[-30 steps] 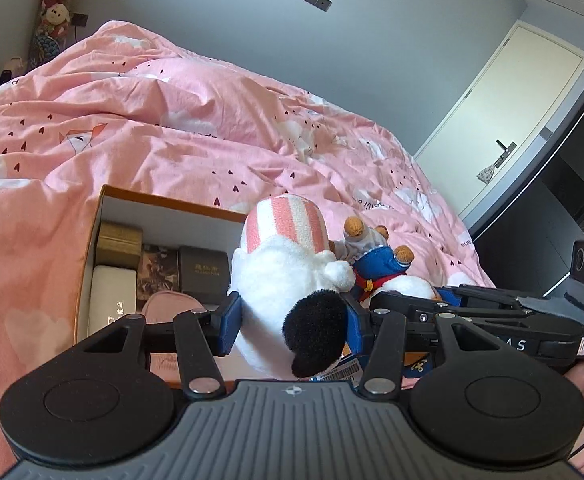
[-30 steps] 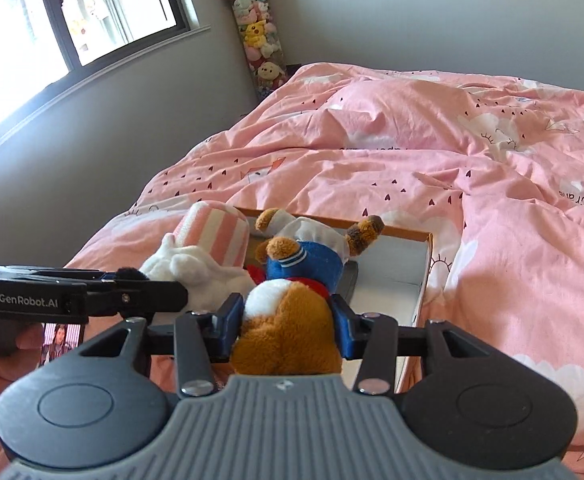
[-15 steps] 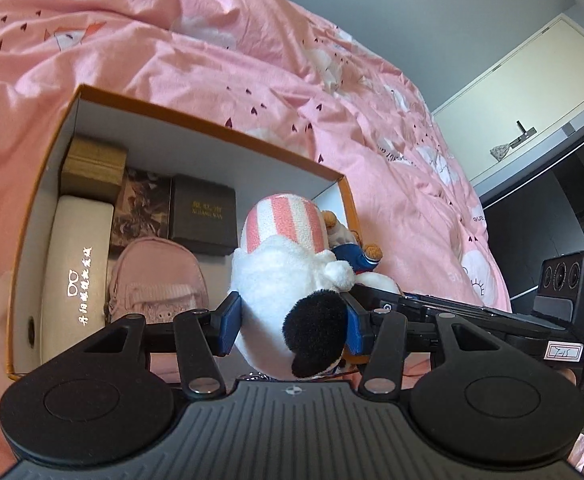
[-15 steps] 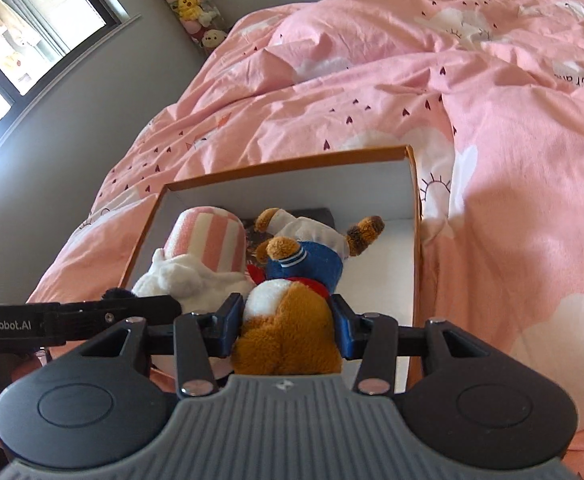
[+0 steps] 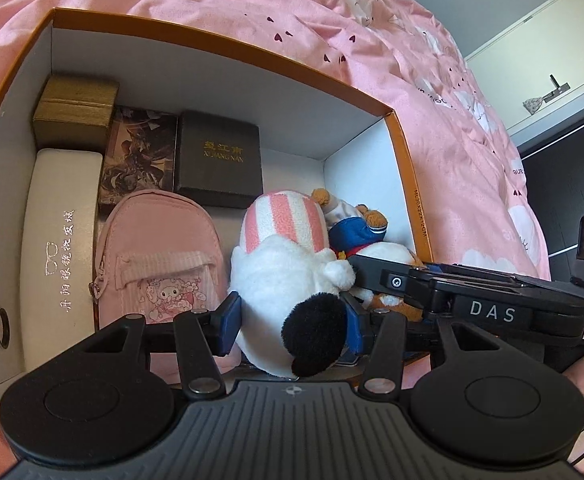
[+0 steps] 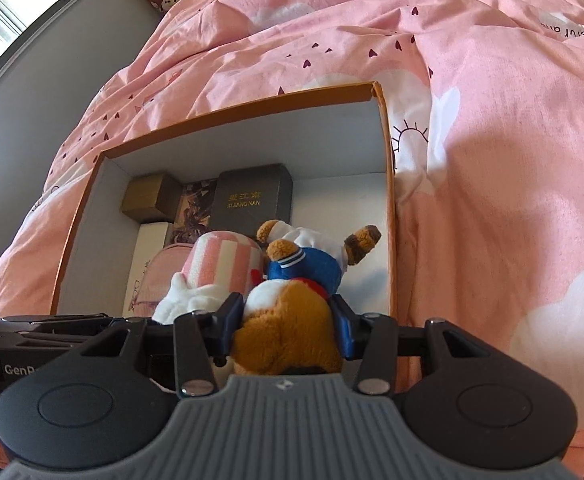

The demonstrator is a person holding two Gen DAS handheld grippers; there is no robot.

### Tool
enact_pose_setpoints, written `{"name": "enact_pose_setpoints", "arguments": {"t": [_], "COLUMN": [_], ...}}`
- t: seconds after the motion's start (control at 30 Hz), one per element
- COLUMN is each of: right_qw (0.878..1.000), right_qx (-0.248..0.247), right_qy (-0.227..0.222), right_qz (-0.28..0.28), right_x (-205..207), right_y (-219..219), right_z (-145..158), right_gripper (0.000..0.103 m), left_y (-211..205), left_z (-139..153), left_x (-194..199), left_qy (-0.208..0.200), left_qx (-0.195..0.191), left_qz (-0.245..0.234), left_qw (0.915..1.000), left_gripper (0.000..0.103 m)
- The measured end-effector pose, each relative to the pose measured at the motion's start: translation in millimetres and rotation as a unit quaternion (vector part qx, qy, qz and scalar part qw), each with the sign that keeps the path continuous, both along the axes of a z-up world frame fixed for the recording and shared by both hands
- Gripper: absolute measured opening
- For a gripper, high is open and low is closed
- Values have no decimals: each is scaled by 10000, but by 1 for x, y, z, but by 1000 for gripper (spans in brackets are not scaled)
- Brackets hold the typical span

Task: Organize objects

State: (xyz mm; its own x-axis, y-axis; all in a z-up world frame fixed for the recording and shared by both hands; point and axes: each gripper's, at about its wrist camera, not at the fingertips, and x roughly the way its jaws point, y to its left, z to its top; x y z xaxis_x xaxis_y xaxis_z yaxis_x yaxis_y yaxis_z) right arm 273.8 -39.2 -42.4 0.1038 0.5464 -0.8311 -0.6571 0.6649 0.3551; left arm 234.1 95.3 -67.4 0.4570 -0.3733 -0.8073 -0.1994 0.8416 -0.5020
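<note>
White plush toy with pink-striped hat [image 5: 283, 264] clamped in left hand-held gripper [image 5: 292, 316]; brown plush bear in blue sailor top [image 6: 292, 304] clamped in right hand-held gripper [image 6: 287, 328]. Both hang inside the orange-rimmed cardboard box [image 5: 219, 46], right half. Set them on bare floor right of the pink mini backpack [image 5: 159, 256], then release.

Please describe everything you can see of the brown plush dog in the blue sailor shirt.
The brown plush dog is a soft toy with tan fur, a white patch, a blue sailor shirt with white trim and something red at the neck. It hangs head toward the camera, legs pointing away, clamped between the blue pads of the right tool. It is low inside the orange-edged box, pressed against the striped white plush.
</note>
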Motion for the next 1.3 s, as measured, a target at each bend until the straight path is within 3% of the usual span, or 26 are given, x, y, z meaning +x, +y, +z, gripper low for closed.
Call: {"name": "enact_pose_setpoints", "arguments": {"t": [0.13,0.33,0.63,0.83,0.97,1.1,1.3], "right_qw": [9992,9983,9953,9879,9722,9591,9462], "right_qx": [-192,-382,-497,-493,-857,-1363,-1743], "right_qy": [-317,-294,-446,-774,-1158,-1176,-1130], "right_qz": [126,319,697,1248,1844,2184,2483], "right_x": [-5,-1,-4,-11,-18,-18,-20], "right_y": [6,9,9,5,13,23,33], "right_z": [0,2,10,25,29,21,11], "right_gripper": [49,52,55,48,31,17,17], "left_y": [0,3,4,4,-7,-17,-16], "left_z": [-2,-4,6,25,26,13,2], "left_x": [6,8,2,-1,6,11,11], "left_qy": [135,165,-88,-401,-373,-179,-52], "left_qx": [-1,-71,-22,225,380,540,499], "left_qz": [-82,-134,-322,-447,-624,-728,-659], "left_qw": [9999,9997,9994,9979,9966,9957,9966], "left_gripper": [58,63,71,55,45,36,31]}}
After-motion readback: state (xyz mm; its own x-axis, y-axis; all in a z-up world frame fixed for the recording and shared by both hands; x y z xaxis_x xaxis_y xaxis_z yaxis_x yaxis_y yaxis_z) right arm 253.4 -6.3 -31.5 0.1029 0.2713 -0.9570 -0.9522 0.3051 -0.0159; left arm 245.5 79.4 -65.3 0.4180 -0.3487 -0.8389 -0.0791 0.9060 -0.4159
